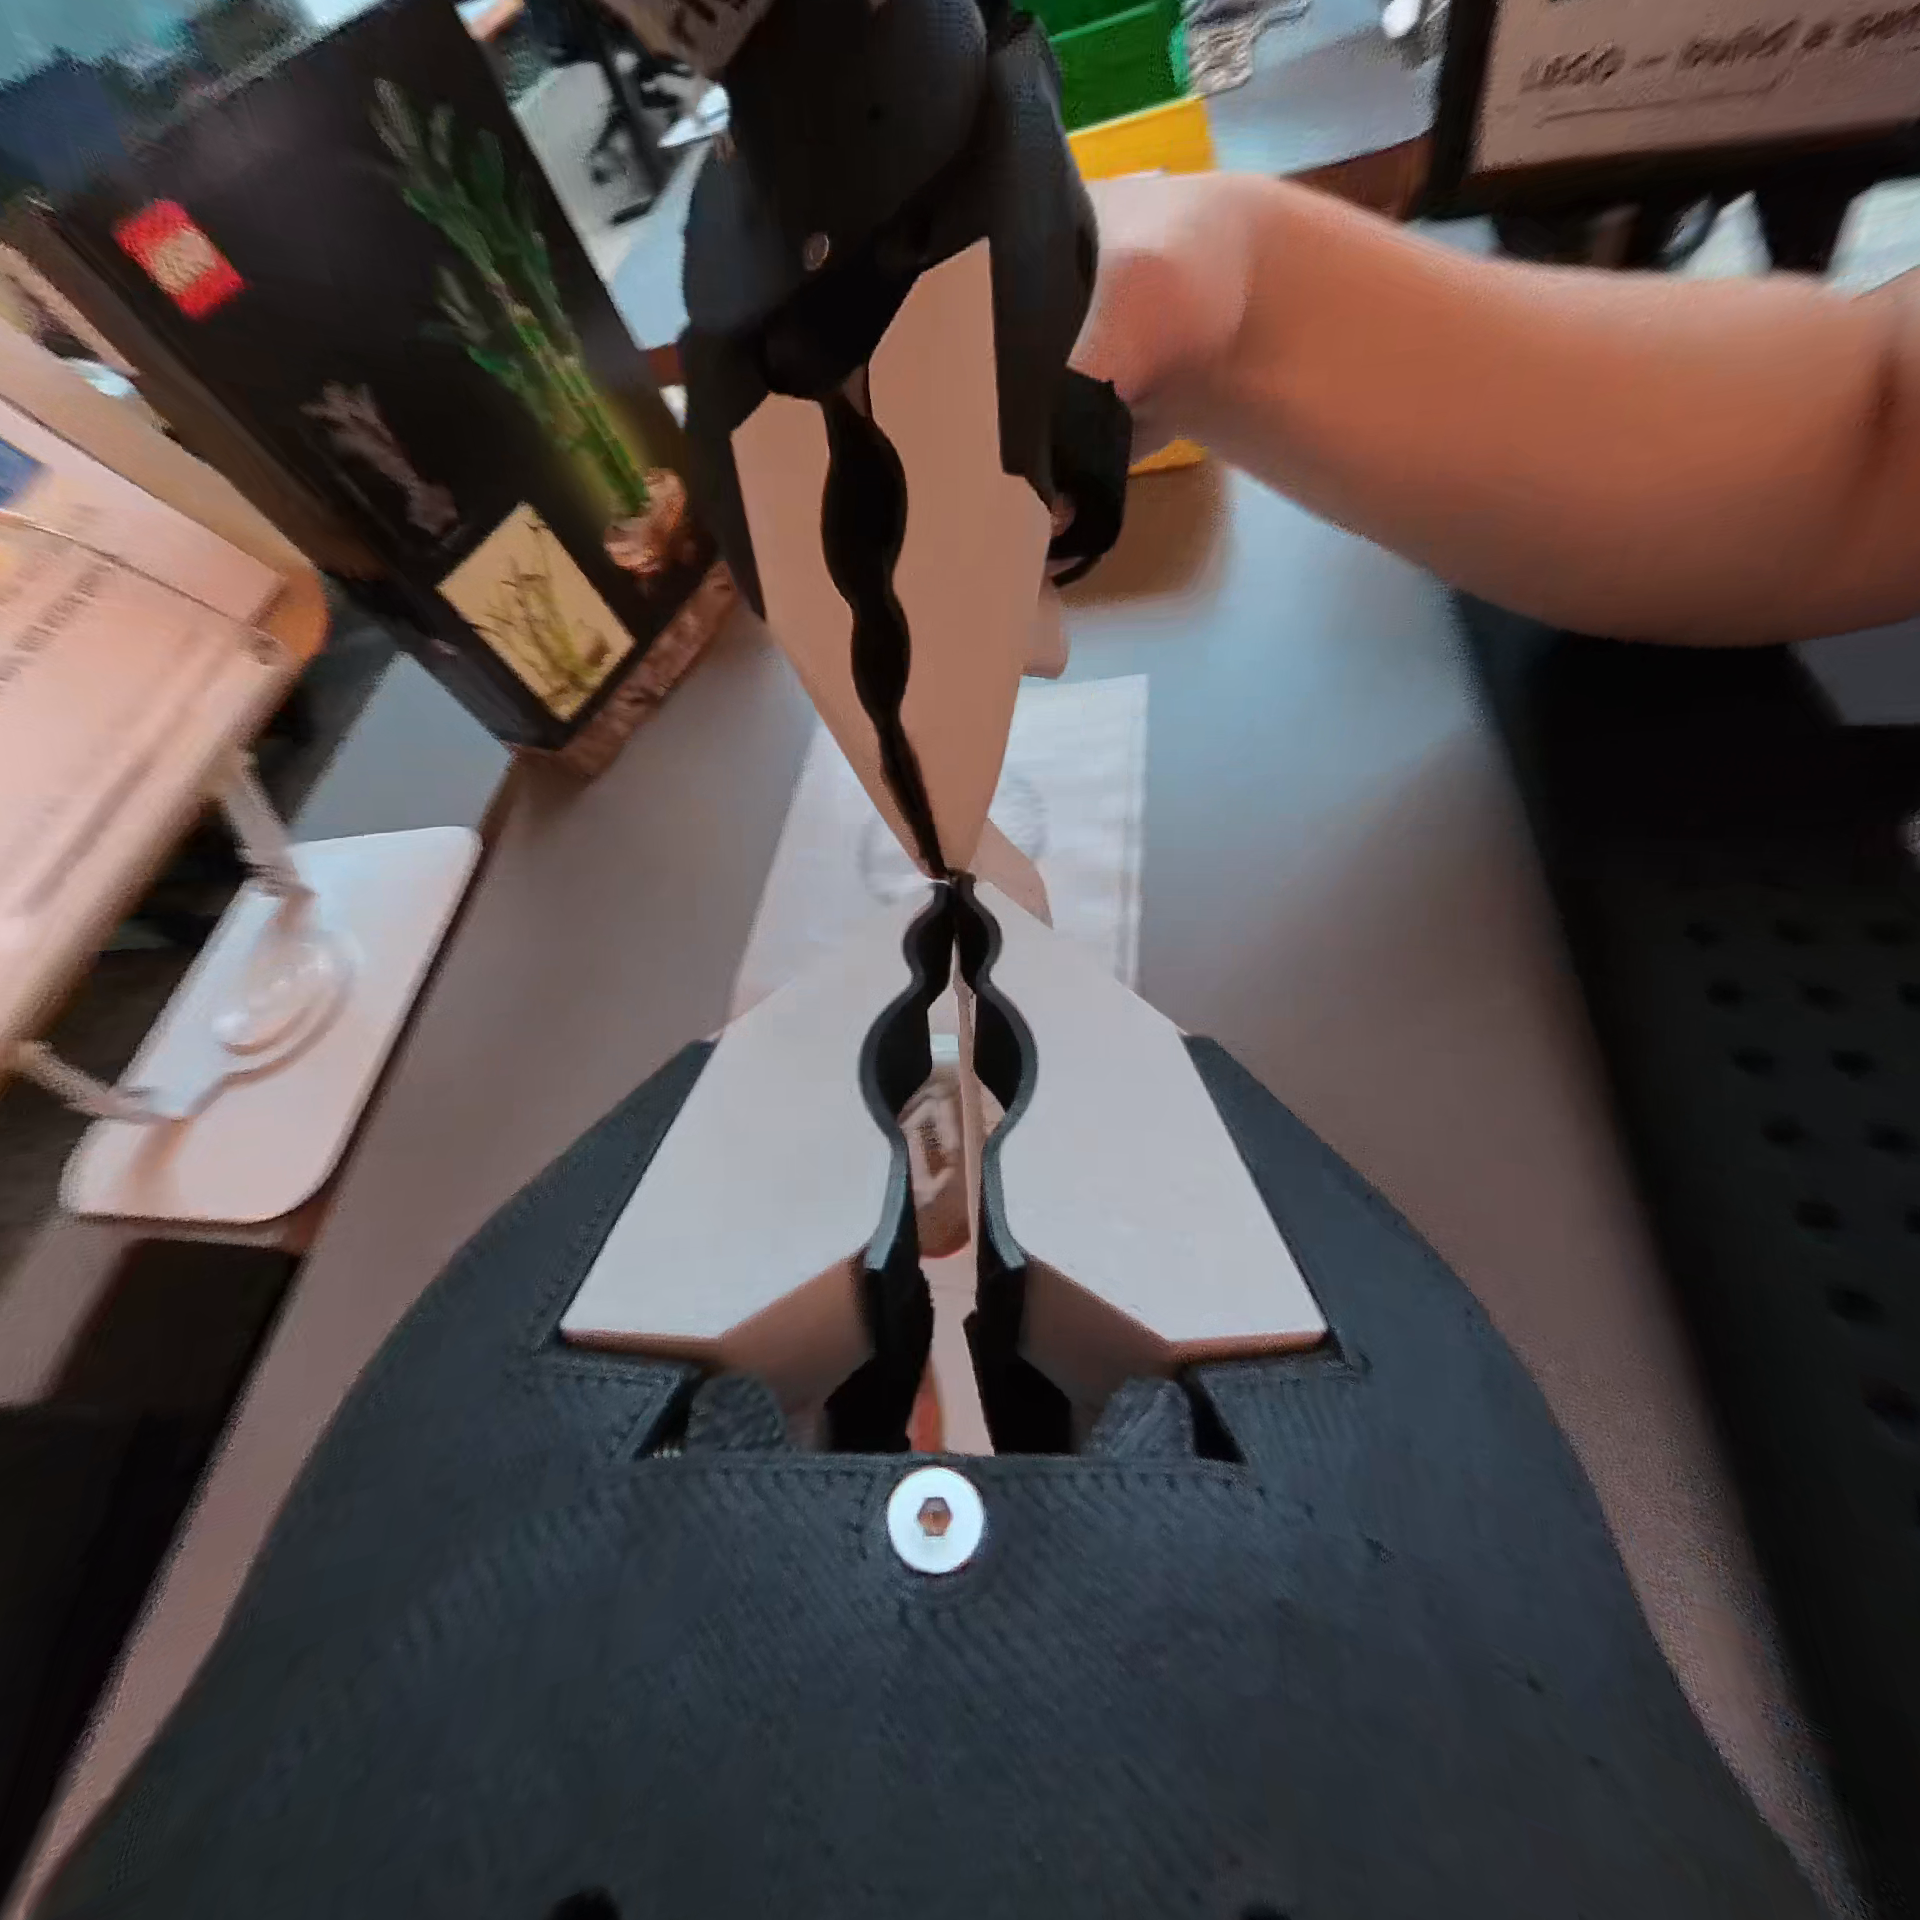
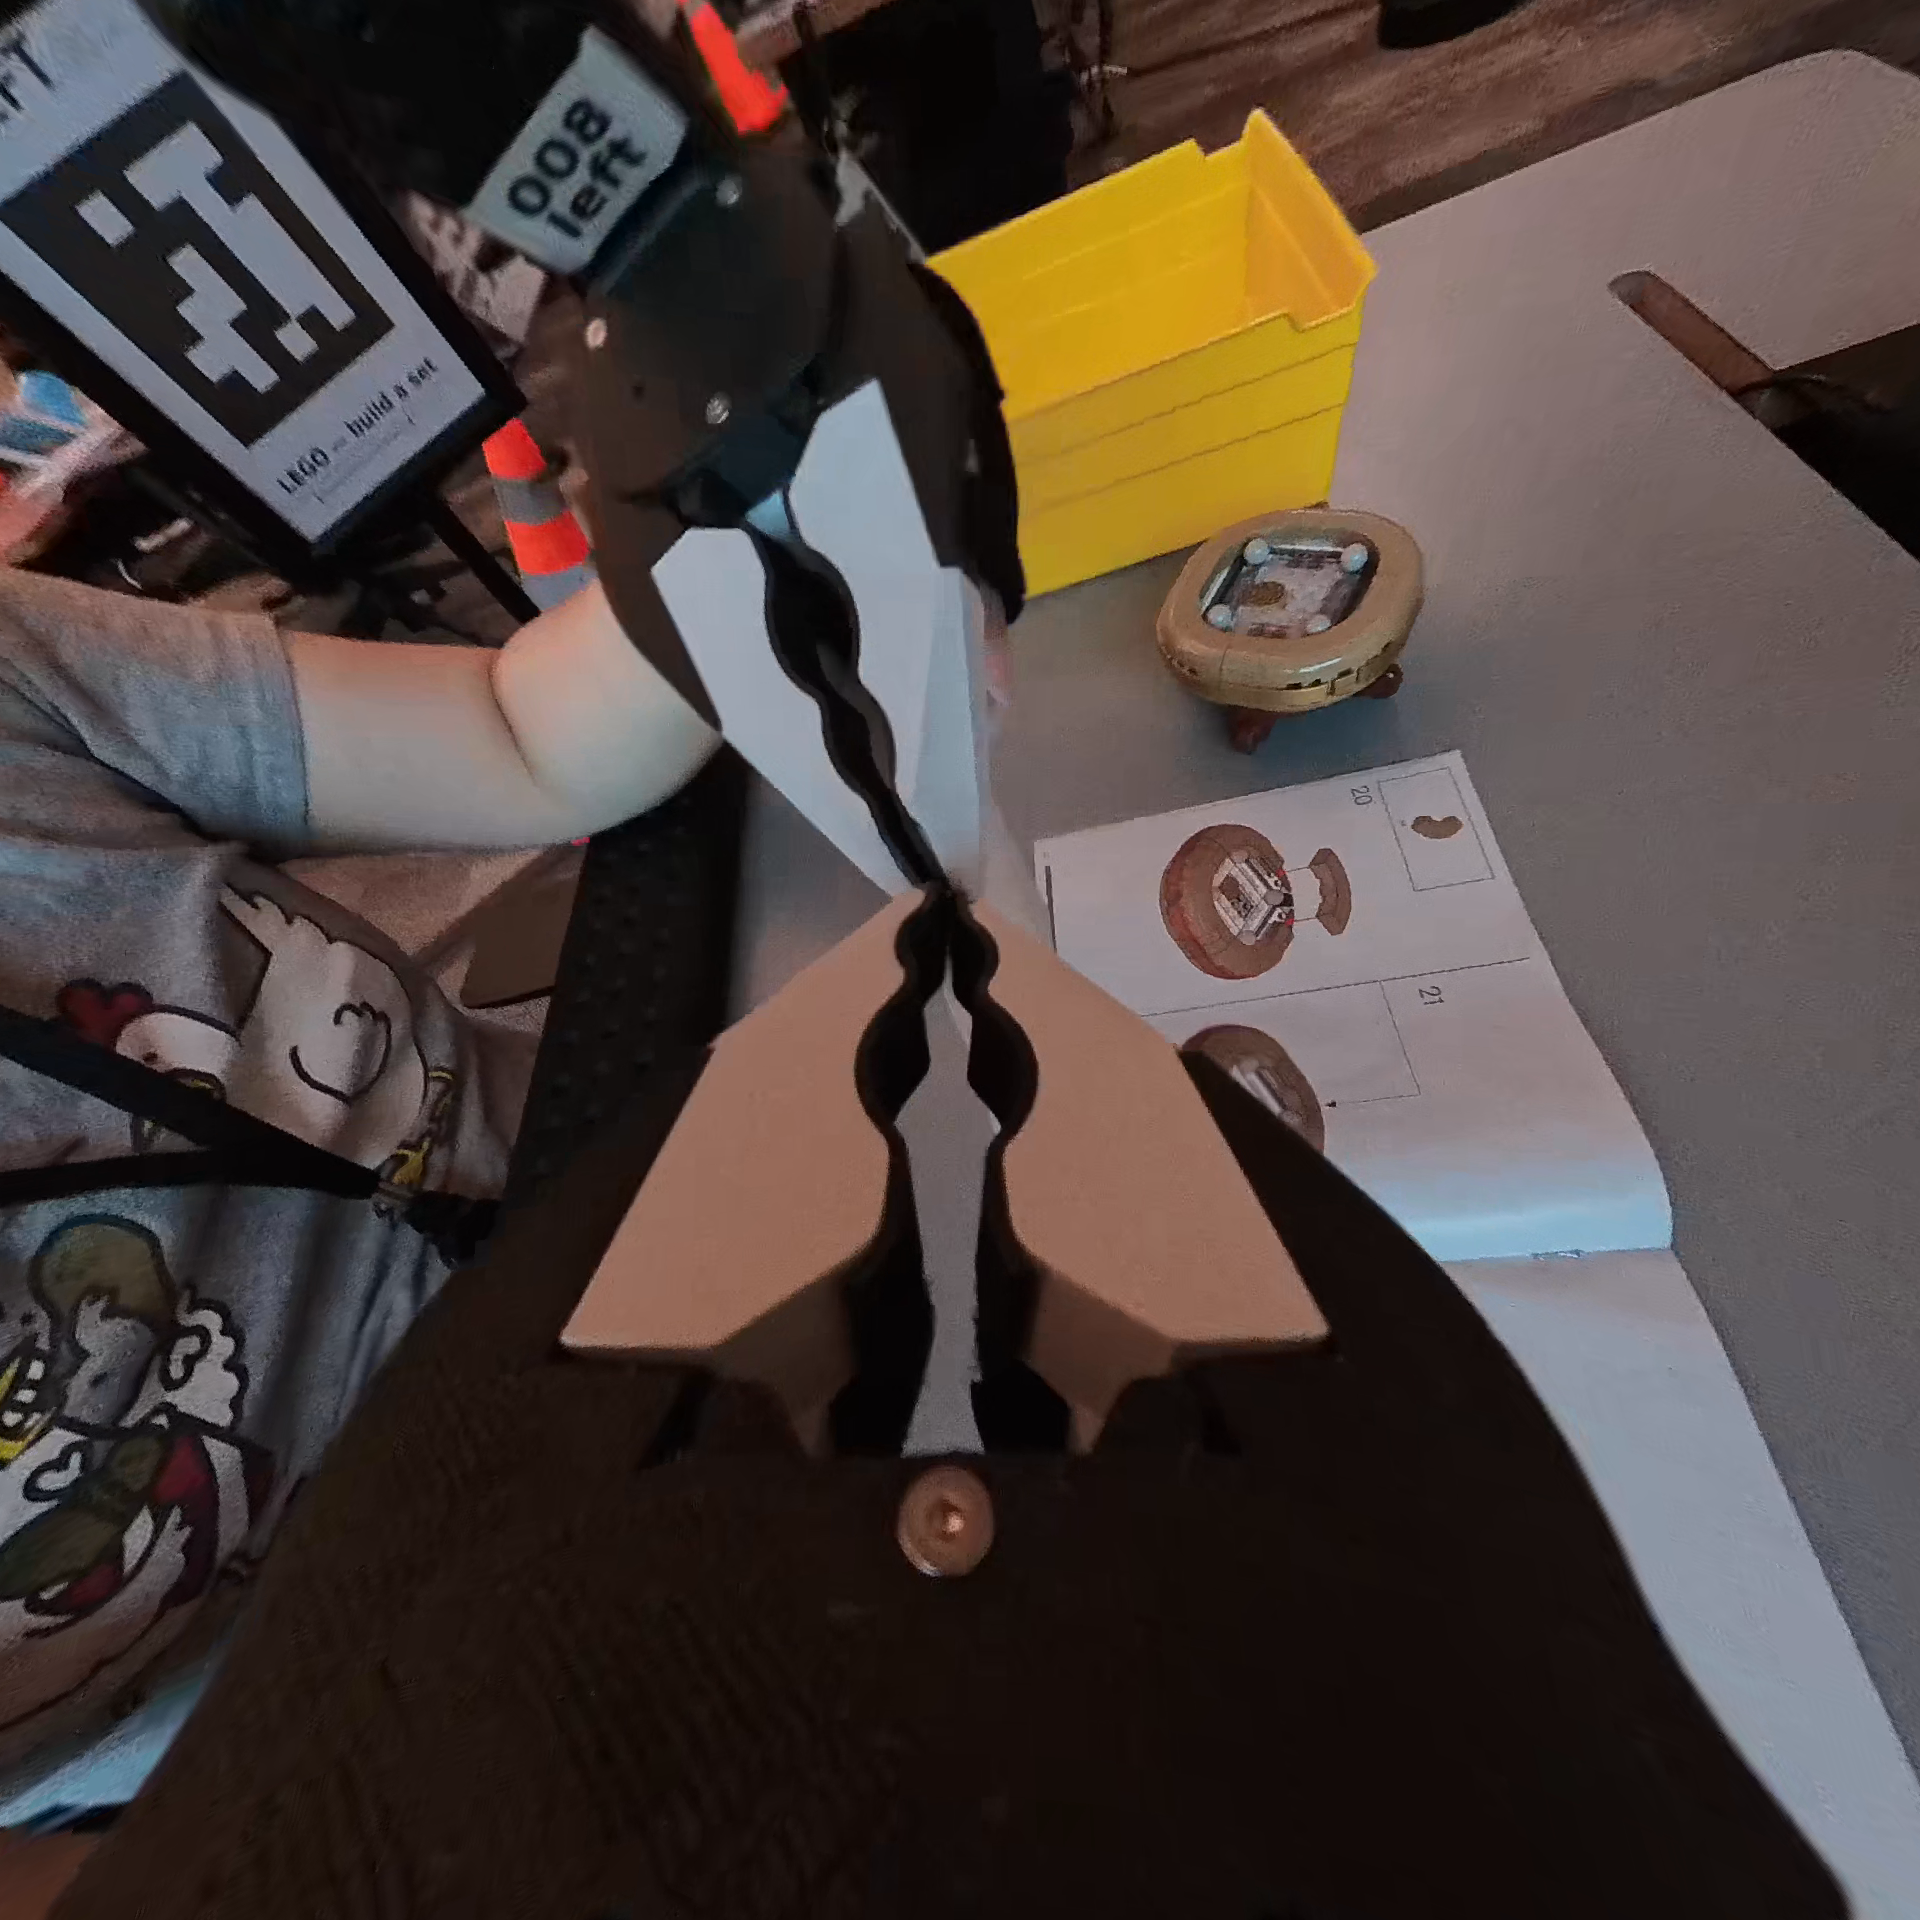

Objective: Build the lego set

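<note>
My left gripper (image 1: 951, 906) and my right gripper (image 1: 940, 868) meet tip to tip above the grey table, both shut. A thin pale sheet (image 1: 968, 1195), apparently a page of the instruction booklet (image 2: 1403, 1039), runs edge-on between the left fingers and shows beside the tips (image 1: 1018, 883). In the right wrist view the right gripper (image 2: 948, 909) faces the left gripper (image 2: 928, 878). The partly built tan oval Lego pot (image 2: 1288, 613) on brown feet stands beyond the booklet, apart from both grippers. The booklet also lies under the tips in the left wrist view (image 1: 1070, 769).
A yellow bin (image 2: 1174, 343) stands behind the pot. The black Lego box (image 1: 416, 416) stands at the left, with a clear stand on a white board (image 1: 270, 966) in front of it. A person's arm (image 1: 1455, 416) reaches in. A black perforated mat (image 1: 1766, 1039) lies at the right. Left and right tips are no more than a few centimetres apart.
</note>
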The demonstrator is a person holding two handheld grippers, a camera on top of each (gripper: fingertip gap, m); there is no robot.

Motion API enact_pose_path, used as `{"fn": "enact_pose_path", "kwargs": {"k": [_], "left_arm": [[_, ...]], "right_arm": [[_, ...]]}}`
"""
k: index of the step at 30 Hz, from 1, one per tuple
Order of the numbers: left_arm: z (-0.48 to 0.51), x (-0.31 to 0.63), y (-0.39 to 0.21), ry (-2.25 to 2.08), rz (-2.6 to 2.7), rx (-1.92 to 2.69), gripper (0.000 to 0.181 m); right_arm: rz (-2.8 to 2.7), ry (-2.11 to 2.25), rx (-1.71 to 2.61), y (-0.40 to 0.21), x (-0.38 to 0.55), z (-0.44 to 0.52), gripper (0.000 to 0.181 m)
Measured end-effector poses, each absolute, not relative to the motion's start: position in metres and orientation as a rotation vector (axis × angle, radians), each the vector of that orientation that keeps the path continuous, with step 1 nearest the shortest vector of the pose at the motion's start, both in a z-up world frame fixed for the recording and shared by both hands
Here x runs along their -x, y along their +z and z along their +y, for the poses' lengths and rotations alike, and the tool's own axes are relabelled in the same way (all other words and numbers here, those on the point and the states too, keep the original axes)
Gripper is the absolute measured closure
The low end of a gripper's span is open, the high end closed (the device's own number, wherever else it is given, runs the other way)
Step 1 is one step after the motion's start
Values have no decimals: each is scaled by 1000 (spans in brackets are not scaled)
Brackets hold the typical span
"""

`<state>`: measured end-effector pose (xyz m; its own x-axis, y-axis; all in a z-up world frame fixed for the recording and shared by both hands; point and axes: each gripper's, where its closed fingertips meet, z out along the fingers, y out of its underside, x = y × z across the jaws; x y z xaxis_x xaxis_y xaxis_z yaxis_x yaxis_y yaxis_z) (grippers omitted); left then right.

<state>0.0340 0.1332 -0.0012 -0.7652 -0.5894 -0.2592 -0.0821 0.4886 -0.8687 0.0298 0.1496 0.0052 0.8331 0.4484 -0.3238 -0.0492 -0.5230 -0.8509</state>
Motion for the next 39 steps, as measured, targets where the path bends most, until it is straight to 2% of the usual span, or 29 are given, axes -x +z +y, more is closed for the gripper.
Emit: {"fn": "enact_pose_path", "kwargs": {"k": [9,22,28,34,35,36,39], "left_arm": [[141,-46,10,-808,1990,326,181],[140,-48,10,-609,1905,193,181],[143,-41,2,-910,2098,494,181],[141,-36,1,-1060,2149,574,163],[142,-39,-2,-1029,2151,577,166],[140,-38,-4,-1011,2165,542,181],[137,-37,-14,-952,2215,487,181]], "right_arm": [[-68,916,1904,17,-41,155,181],[65,1146,1834,18,-42,155,181],[-107,887,1943,11,-36,155,181],[-226,699,1980,19,-24,152,181],[-234,694,1987,17,-23,152,181],[-233,673,1995,15,-25,153,181],[-357,577,2028,6,-23,149,181]]}}
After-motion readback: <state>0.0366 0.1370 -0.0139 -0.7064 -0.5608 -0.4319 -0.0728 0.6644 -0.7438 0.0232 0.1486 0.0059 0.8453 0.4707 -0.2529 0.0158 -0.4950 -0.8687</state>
